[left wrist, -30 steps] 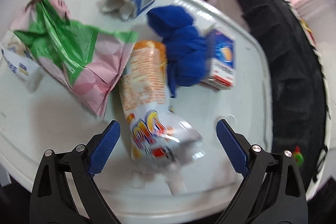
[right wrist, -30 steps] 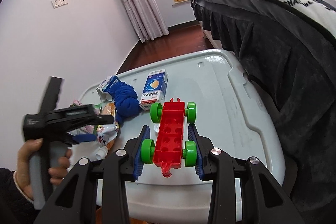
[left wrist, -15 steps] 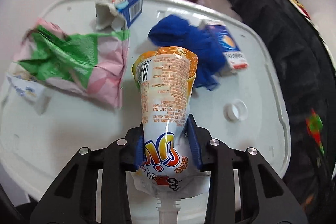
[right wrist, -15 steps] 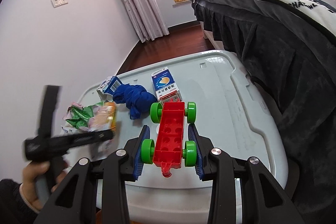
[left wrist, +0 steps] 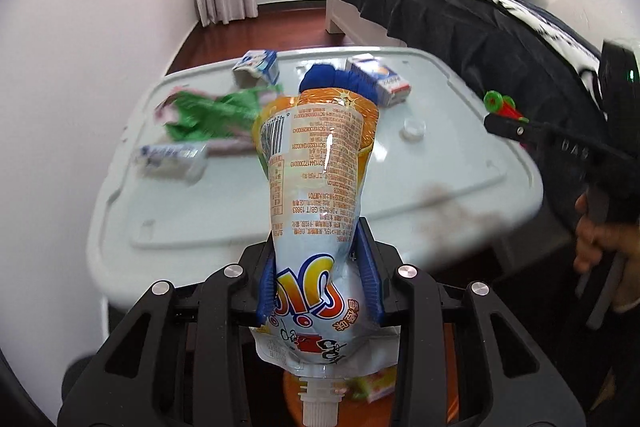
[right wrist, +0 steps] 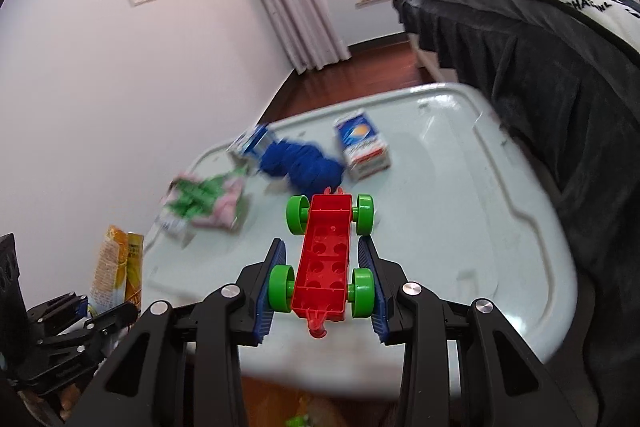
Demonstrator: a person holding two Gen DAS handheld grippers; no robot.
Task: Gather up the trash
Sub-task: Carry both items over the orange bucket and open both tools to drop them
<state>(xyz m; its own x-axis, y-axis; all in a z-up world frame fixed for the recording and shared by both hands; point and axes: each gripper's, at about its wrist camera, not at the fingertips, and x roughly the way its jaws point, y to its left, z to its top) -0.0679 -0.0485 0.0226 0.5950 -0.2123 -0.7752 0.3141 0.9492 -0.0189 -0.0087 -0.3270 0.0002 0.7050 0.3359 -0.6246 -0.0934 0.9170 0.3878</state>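
Observation:
My left gripper [left wrist: 318, 267] is shut on an orange and white drink pouch [left wrist: 316, 163], spout toward the camera, held in the air in front of the white lid [left wrist: 440, 163]. On the lid lie a green and pink wrapper [left wrist: 208, 111], a torn blue carton [left wrist: 258, 67], a blue and orange carton [left wrist: 380, 79], a blue cloth [left wrist: 336, 79] and a white cap [left wrist: 414, 127]. My right gripper [right wrist: 322, 255] is shut on a red toy car [right wrist: 324, 259] with green wheels, over the lid's near edge. The right wrist view shows the pouch [right wrist: 116, 267] at the lower left.
A bed with a dark blanket [left wrist: 480, 23] runs along the lid's right side. A white wall [right wrist: 120, 87] stands on the left. A small white and blue packet [left wrist: 172, 159] lies at the lid's left. Below the pouch's spout shows an orange container [left wrist: 376, 399] with scraps in it.
The left gripper closed on the pouch, lifted it off the lid and drew back past the near edge. The right gripper shifted a little, still gripping the toy car.

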